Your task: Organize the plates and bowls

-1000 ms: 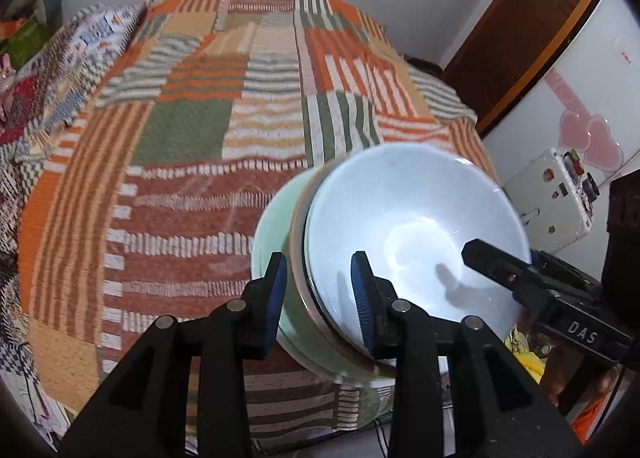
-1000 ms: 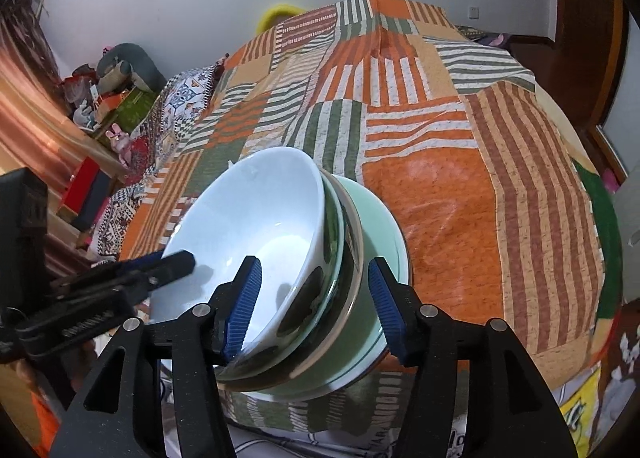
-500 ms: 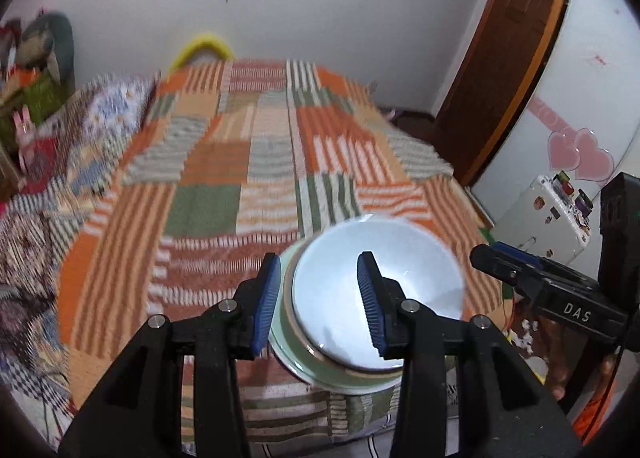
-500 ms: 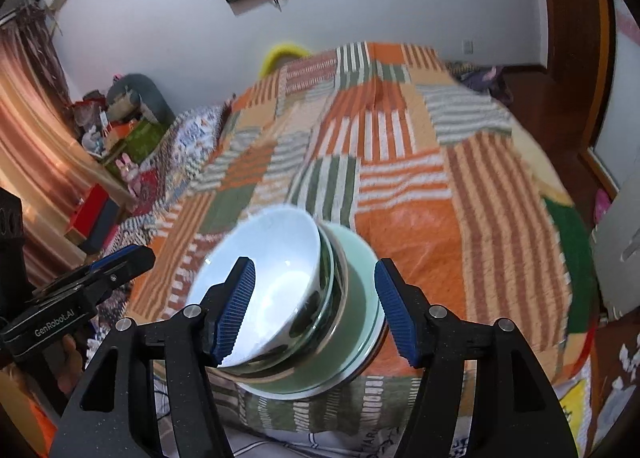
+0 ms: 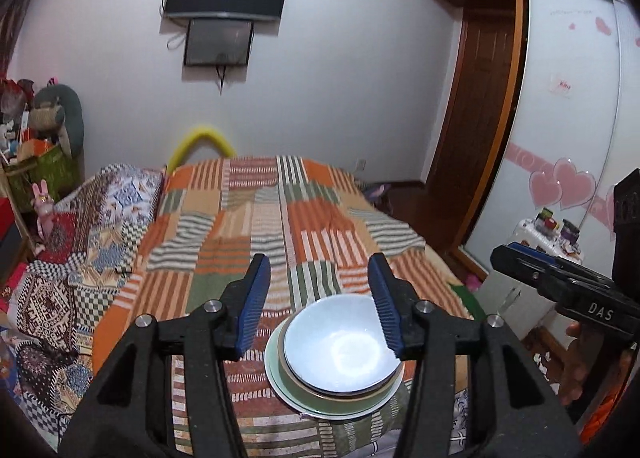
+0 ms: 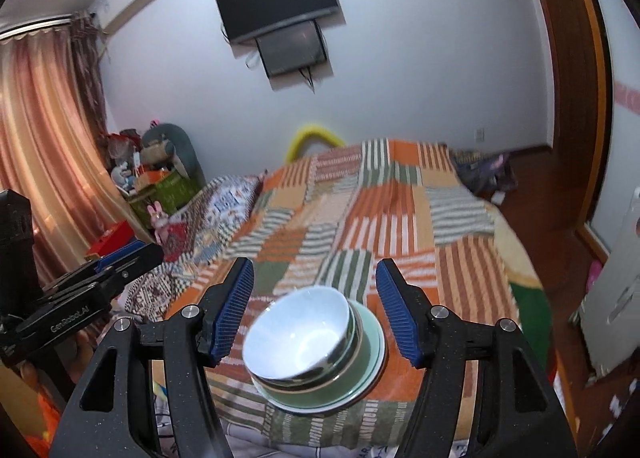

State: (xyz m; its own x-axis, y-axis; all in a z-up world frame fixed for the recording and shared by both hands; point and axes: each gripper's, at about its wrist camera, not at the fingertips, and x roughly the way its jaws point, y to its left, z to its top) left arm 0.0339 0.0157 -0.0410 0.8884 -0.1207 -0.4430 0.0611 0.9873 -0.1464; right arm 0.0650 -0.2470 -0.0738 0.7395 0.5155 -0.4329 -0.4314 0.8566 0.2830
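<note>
Both grippers point(image 5: 318, 306) point(image 6: 314, 312) back, dishes point(image 5: 336, 362) stacked

Dim, even indoor light with a cool cast; heavy fisheye bending and dark vignetted corners. A glare spot sits in the glossy pale-blue ceramic bowl point(image 5: 340, 346) (the right wrist view is softer, motion-blurred).
</note>
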